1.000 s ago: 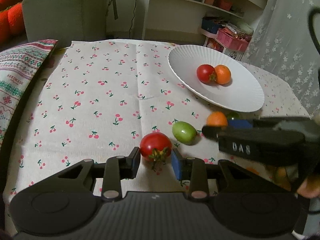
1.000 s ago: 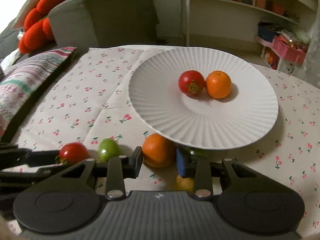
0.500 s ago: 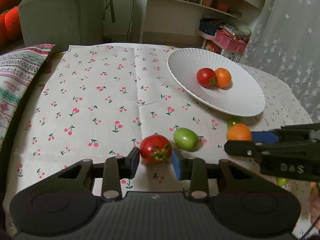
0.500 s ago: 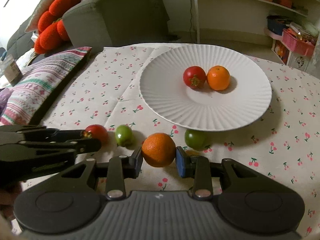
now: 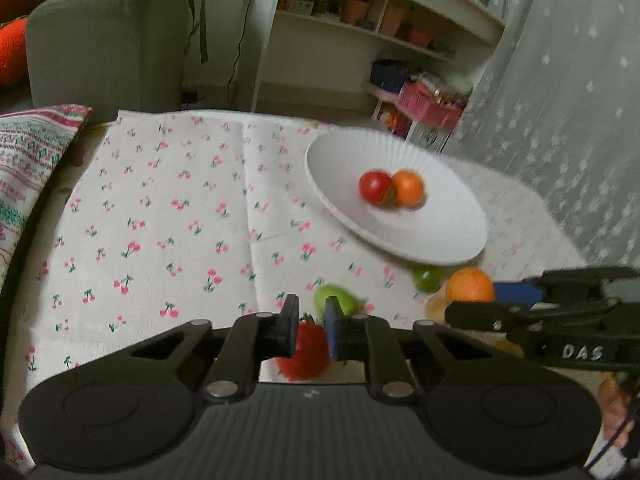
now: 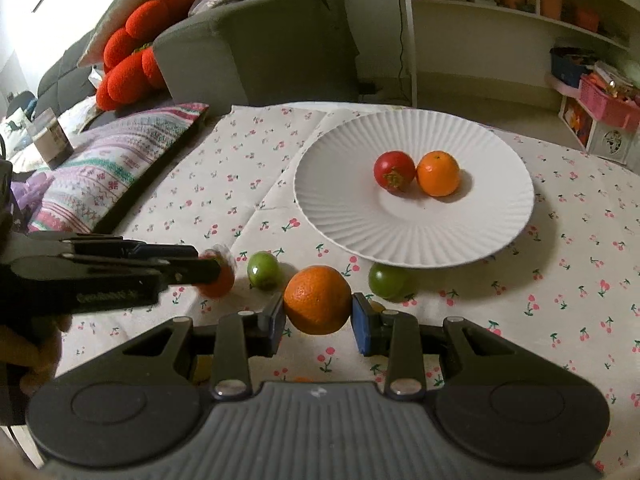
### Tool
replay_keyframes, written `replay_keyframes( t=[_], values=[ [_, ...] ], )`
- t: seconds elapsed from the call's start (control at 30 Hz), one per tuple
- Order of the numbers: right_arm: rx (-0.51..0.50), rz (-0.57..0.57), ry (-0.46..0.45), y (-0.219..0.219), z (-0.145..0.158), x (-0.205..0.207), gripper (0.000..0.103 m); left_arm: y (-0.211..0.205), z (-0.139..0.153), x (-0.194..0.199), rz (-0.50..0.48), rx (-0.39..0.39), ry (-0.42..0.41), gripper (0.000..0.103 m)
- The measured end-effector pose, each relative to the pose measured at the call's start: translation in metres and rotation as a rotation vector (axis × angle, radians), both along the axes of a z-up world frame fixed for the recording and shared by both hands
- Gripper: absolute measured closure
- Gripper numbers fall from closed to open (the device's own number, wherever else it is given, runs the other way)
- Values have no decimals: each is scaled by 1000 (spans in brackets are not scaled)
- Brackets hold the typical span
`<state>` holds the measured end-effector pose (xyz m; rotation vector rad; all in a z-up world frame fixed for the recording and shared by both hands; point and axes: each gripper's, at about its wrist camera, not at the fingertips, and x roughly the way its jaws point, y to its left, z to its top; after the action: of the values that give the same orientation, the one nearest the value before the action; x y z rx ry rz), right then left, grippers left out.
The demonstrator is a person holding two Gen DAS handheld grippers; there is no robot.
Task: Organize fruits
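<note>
My left gripper (image 5: 312,312) has its jaws closing tight at the top of a red tomato (image 5: 304,354), which bulges below the fingertips, wider than the gap. In the right wrist view the same tomato (image 6: 224,280) is blurred at the left gripper's (image 6: 208,266) tip. My right gripper (image 6: 318,314) is shut on an orange (image 6: 318,300), held just above the cherry-print cloth; the left wrist view shows that orange (image 5: 468,284) too. The white ribbed plate (image 6: 400,240) holds a red tomato (image 6: 394,171) touching an orange (image 6: 438,173). Two green tomatoes (image 6: 263,270) (image 6: 388,280) lie on the cloth.
A striped cushion (image 6: 104,176) lies along the table's left edge, with a grey sofa (image 6: 256,52) behind it. A shelf unit and a pink basket (image 6: 608,100) stand at the back right. A flowered curtain (image 5: 580,120) hangs at the right. A yellowish fruit (image 5: 434,306) sits near the right gripper.
The left jaws have narrowed onto the red tomato, which now sits lower between them. The right gripper has risen with the orange and pulled back from the plate.
</note>
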<state>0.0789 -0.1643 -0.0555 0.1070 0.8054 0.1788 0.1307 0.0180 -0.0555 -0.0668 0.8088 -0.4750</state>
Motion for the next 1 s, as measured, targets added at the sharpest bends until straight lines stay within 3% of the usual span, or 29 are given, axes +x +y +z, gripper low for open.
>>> replay_keyframes(
  t=[0.17,0.2,0.23,0.33,0.43,0.5,0.57,0.63,0.7,0.83,1.0],
  values=[
    [17,-42,-21,-17,11,-1,72,-1,-1,7,10,-4,11,100],
    [23,-48,-18,-19,10,-1,72,0,-3,9,21,-8,27,89],
    [26,-48,-16,-21,10,-3,72,1,-5,9,24,-9,45,72],
    [20,-40,-17,-20,10,-4,72,0,-2,3,24,9,32,44],
    [24,-47,-14,-22,10,-2,72,-12,-6,-1,17,97,-4,32],
    [26,-49,-16,-23,11,-3,72,-19,-15,0,1,132,15,32],
    [26,-47,-20,-23,13,-3,72,-26,-23,0,-21,174,25,47],
    [17,-51,-26,-25,14,-3,72,-27,-27,1,-26,200,35,78],
    [16,-59,-26,-29,14,-2,72,-20,-26,3,-4,165,51,78],
    [14,-78,-27,-36,13,-1,72,-18,-12,-1,31,174,-11,78],
    [13,-93,-36,-41,16,0,72,-23,2,-3,32,130,-37,78]
  ],
)
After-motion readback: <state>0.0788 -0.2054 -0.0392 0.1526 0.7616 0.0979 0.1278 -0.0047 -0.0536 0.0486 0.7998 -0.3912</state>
